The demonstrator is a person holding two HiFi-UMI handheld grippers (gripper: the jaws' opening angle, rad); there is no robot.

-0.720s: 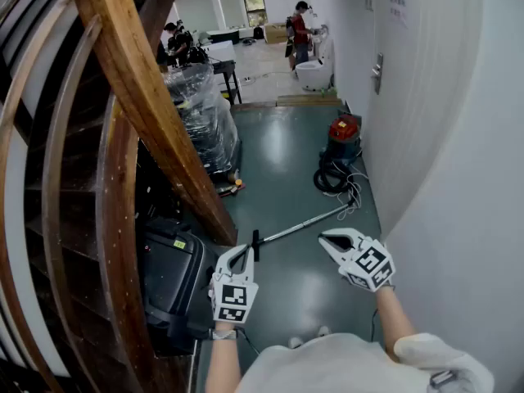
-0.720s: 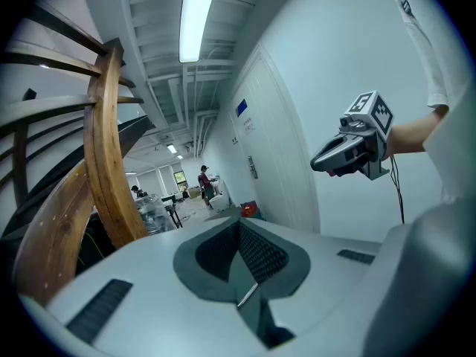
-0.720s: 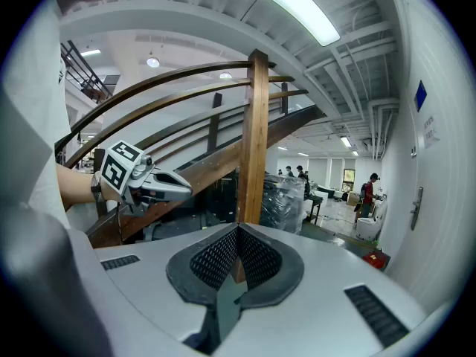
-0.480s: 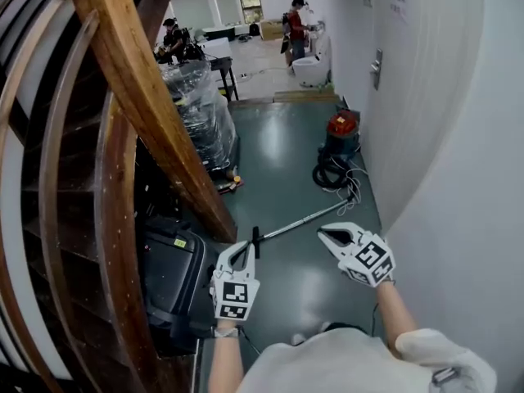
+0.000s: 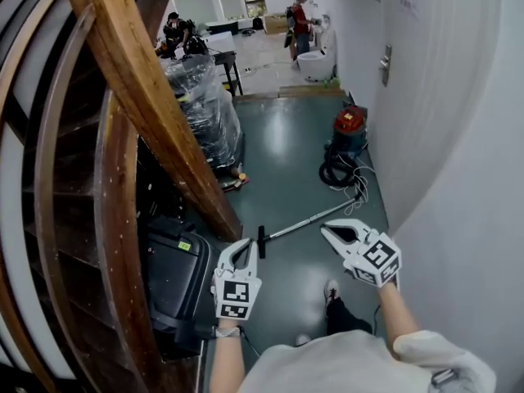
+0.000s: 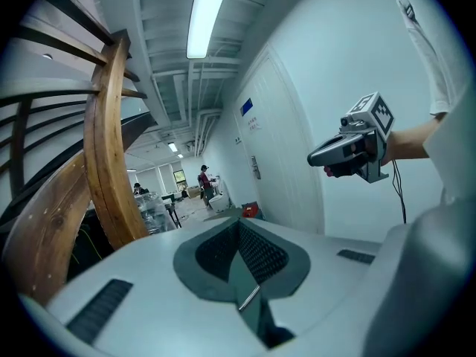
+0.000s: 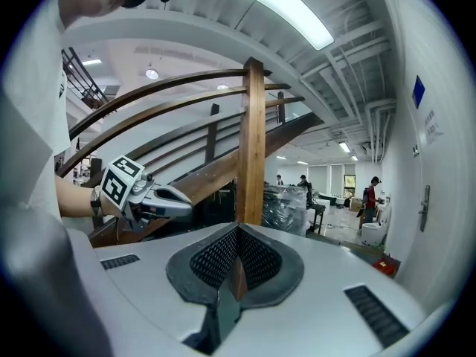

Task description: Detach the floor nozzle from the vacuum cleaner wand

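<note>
**A:** Where do we stand?

**B:** Both our tongs are clenched on nothing. The left gripper (image 5: 246, 248) and the right gripper (image 5: 326, 231) hang in front of us with their jaws pressed together. The floor nozzle (image 5: 260, 242) lies on the green floor (image 5: 286, 146) ahead. It is a short black bar at the near end of the wand (image 5: 304, 222), which runs off to the right toward the coiled hose (image 5: 334, 174) and the red vacuum cleaner (image 5: 348, 125) by the wall.

**A:** What could go wrong for us?

**B:** First, we reach down with the jaws shut and only nudge the nozzle, so it skids away. We need them open before we arrive.

**A:** And the pull itself?

**B:** If we grip only the nozzle, the whole wand probably drags along with it, hose and all. One gripper has to pin the wand while the other draws the nozzle off.

**A:** Anything nearby?

**B:** The wooden stair beam (image 5: 155, 113) and the black case (image 5: 172, 273) stand close on our left, so a wide swing there could knock them. We can't make out any latch on the joint from here, so a hard yank may just jam it.
</note>
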